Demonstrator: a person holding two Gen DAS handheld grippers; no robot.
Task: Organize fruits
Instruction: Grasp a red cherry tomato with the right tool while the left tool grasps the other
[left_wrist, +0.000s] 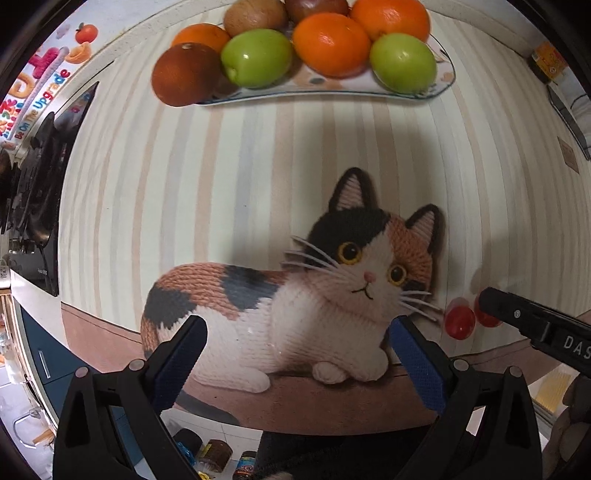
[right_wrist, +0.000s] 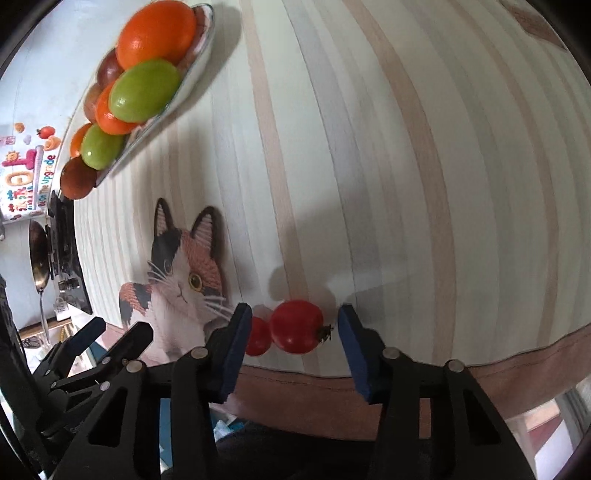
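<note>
Striped cloth with a printed cat (right_wrist: 177, 280) is covering the table, and two cherry tomatoes (right_wrist: 295, 326) are lying touching near its front edge — well apart from the piled fruit plate (left_wrist: 445, 79). Right gripper (right_wrist: 290, 347) is hovering wide open around the nearer tomato, while left gripper (left_wrist: 297, 356) is idling, open and empty. That tomato is looking light, smooth and easily bruised — likely best pinched gently across its round middle.

fruits (left_wrist: 328, 44) on plate (left_wrist: 445, 79), tomatoes (right_wrist: 295, 326) apart

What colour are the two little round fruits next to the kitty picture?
Red. The two small fruits show best in the right wrist view, between the open right gripper's fingers.
</note>
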